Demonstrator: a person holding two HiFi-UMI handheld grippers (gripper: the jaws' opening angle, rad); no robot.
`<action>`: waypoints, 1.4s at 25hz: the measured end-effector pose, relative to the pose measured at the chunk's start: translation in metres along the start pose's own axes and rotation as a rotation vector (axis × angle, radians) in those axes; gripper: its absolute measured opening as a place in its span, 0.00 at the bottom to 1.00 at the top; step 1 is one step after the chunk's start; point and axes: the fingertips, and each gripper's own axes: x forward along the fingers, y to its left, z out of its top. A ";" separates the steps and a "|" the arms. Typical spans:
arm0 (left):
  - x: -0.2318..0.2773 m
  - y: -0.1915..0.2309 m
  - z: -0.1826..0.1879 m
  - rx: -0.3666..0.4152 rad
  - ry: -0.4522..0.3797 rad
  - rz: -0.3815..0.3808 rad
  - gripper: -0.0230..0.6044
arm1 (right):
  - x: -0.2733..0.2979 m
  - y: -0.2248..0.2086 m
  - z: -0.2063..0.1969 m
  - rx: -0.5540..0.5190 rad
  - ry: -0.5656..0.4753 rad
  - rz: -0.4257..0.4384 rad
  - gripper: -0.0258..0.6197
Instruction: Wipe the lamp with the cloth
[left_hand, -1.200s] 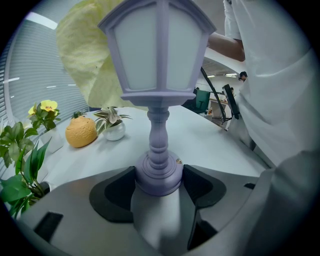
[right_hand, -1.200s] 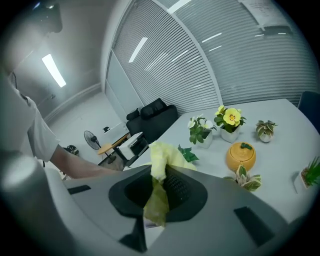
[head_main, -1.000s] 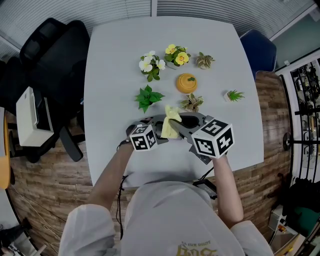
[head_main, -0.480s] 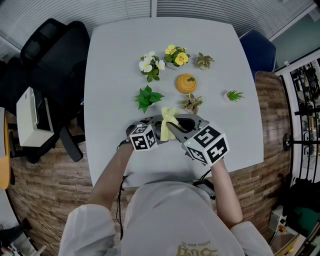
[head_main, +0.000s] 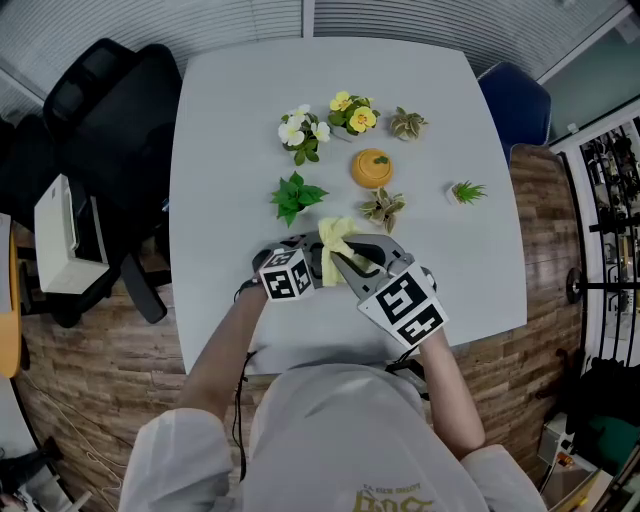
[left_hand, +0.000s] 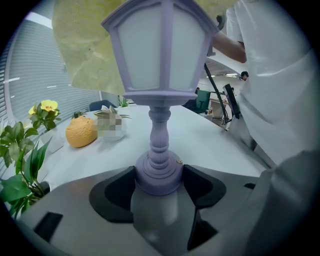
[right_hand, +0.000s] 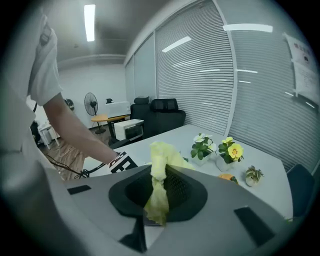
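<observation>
In the left gripper view a lavender lantern-style lamp (left_hand: 160, 55) with white panes stands upright, and my left gripper (left_hand: 159, 190) is shut on its round base. A yellow cloth (left_hand: 82, 47) lies against the lamp's top. My right gripper (right_hand: 159, 197) is shut on that cloth (right_hand: 160, 165), which sticks up from between its jaws. From the head view the cloth (head_main: 338, 243) covers the lamp, with the left gripper (head_main: 308, 250) to its left and the right gripper (head_main: 348, 265) below and to its right, above the table's near part.
On the grey table (head_main: 230, 120) beyond the grippers stand an orange pumpkin ornament (head_main: 372, 167), white flowers (head_main: 302, 128), yellow flowers (head_main: 352, 110), a leafy plant (head_main: 294, 195) and small succulents (head_main: 383, 207). A black chair (head_main: 100, 110) is at the left, a blue one (head_main: 515, 100) at the right.
The right gripper's marker cube has swung left and nearer to the person. The cloth has shifted slightly on the lamp. The left gripper has stayed put.
</observation>
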 end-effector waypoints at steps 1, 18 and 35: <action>0.000 0.000 -0.001 0.000 0.000 0.001 0.52 | 0.000 0.002 0.000 -0.021 0.001 -0.003 0.13; 0.000 0.001 -0.001 -0.010 0.010 -0.007 0.52 | -0.011 0.024 -0.008 -0.136 -0.013 -0.006 0.13; 0.001 0.001 -0.001 -0.008 0.008 -0.006 0.52 | -0.021 0.025 -0.024 -0.023 -0.033 0.013 0.13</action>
